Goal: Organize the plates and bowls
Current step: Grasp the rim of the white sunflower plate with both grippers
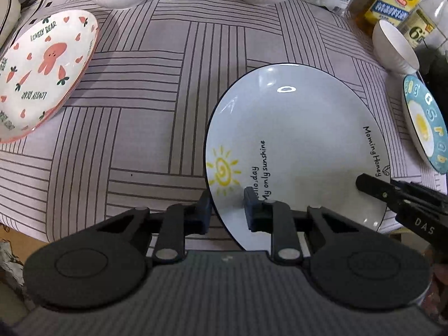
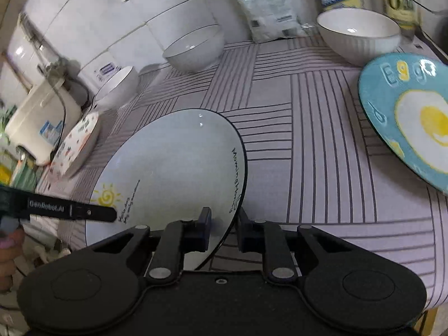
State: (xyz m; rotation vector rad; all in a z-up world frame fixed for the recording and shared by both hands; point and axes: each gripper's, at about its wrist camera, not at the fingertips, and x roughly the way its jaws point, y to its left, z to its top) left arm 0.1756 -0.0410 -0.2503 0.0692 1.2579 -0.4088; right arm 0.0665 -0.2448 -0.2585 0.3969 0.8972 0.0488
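Both wrist views closely share the sun plate [image 1: 294, 145] [image 2: 173, 168].

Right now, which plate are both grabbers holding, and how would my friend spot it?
Look at the striped tablecloth and find its near edge. The sun plate sits there, with the left gripper and right gripper each having jaws astride its rim. It is plain white with a thin dark rim, a yellow sun doodle and black handwriting, unlike the pink bear plate and blue egg plate.
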